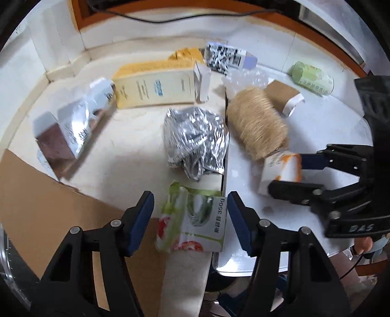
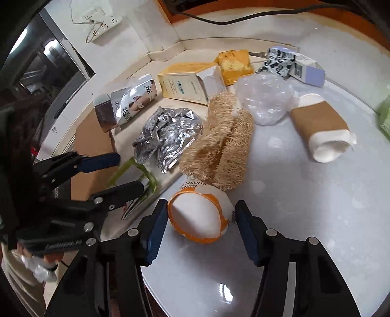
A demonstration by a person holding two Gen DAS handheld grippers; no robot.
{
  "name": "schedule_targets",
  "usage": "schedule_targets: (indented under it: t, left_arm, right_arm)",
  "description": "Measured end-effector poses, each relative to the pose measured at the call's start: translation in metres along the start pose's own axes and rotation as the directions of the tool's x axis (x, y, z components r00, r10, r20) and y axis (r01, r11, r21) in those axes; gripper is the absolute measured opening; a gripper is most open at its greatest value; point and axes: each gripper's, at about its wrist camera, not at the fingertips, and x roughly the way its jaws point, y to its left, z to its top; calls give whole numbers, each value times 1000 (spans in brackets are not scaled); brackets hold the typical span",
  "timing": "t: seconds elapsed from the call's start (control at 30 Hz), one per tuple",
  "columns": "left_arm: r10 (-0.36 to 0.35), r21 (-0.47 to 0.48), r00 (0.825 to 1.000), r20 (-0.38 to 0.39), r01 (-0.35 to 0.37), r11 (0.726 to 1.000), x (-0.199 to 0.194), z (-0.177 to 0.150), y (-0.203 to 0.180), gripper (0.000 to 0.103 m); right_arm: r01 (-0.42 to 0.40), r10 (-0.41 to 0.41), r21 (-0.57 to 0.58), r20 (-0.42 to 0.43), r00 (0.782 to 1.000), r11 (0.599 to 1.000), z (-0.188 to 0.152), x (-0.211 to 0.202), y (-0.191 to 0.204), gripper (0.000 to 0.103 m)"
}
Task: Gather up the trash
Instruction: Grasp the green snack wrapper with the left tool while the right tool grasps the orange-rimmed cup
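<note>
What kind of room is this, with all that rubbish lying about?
Probably a home kitchen. There is a pale stone counter against white tiled walls, a white wall socket with a plug in it, and empty food packets such as the crumpled silver foil bag.

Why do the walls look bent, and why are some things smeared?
Left wrist view: the fisheye lens curves the walls, and the loofah and brown carton are motion-blurred. Right wrist view: same curving, but sharper; window glare shines on the white table near the paper cup.
</note>
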Motion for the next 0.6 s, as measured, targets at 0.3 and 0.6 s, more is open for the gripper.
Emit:
schedule_targets:
  t: [0.3,0.6]
  left_arm:
    - [18,-63,1000,11,-17,998,5,-3,-5,9]
    - [19,-127,995,98,-6,992,-55,-18,-38,5]
  right_arm:
    - [-20,19,26,32,999,999,-15,-18,-11,56]
    - [-64,60,34,103,993,997,-30,-70,-8,56]
